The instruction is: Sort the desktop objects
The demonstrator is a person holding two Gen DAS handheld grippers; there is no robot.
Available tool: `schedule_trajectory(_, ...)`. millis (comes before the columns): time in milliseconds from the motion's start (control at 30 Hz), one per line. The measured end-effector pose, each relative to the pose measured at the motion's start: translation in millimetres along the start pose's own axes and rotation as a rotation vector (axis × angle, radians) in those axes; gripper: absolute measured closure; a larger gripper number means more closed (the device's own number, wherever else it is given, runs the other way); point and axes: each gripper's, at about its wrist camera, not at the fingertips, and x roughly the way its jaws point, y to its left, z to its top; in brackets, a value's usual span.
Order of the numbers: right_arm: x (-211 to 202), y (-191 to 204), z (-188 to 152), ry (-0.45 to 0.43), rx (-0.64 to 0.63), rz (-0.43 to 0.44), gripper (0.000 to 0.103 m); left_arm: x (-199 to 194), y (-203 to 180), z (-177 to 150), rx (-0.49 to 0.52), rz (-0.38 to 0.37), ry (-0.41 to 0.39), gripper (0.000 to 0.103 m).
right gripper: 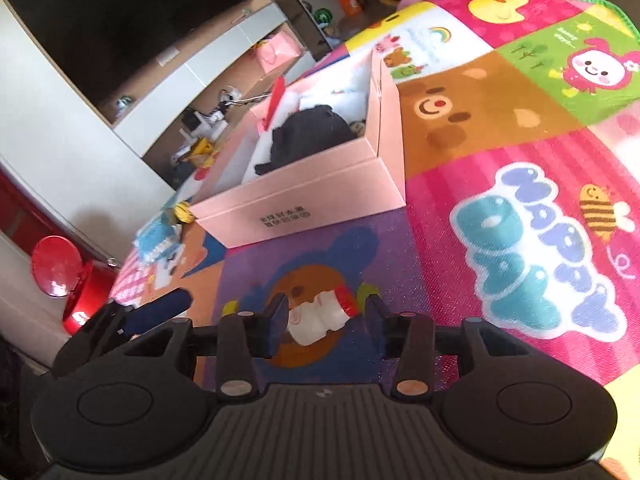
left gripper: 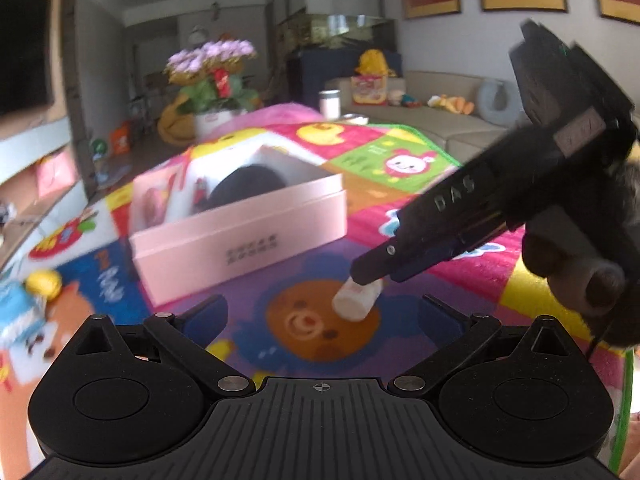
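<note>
Right wrist view: right claw [right gripper: 326, 320] released, jaws straddling a small white bottle [right gripper: 320, 316] with a red end, lying on its side on the bear patch of the play mat [right gripper: 520, 160], near the mat's front edge. Advice: centre the bottle between the jaws and close across its body, since it looks apt to roll. Left claw [left gripper: 320, 312] spread wide, holding nothing, just beside it. Pink box [right gripper: 304, 196], lidless, towards the mat's far left corner: holds a dark bundle [right gripper: 308, 132] and white padding; other contents unclear.

Your matt black plastic right gripper [right gripper: 326, 322] straddled a glossy white plastic bottle [right gripper: 320, 316]; the woven, rough play mat [right gripper: 480, 152] carried a smooth pink cardboard box [right gripper: 304, 204].
</note>
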Motion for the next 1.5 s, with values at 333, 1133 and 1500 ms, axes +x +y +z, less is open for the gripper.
schedule_trajectory(333, 9.2, 51.6, -28.9, -0.051, -0.306, -0.027, 0.08, -16.5, 35.2, -21.7, -0.102, 0.08, 0.046, 0.0)
schedule_trajectory(1133, -37.6, 74.1, 19.3, -0.363, -0.478, -0.265, 0.022, -7.0, 104.3, -13.5, -0.205, 0.248, 0.028, 0.0)
schedule_trajectory(1500, 0.4, 99.6, 75.1, -0.223, -0.425, -0.186, 0.064, 9.7, 180.1, -9.0, -0.283, 0.573, 0.024, 0.008)
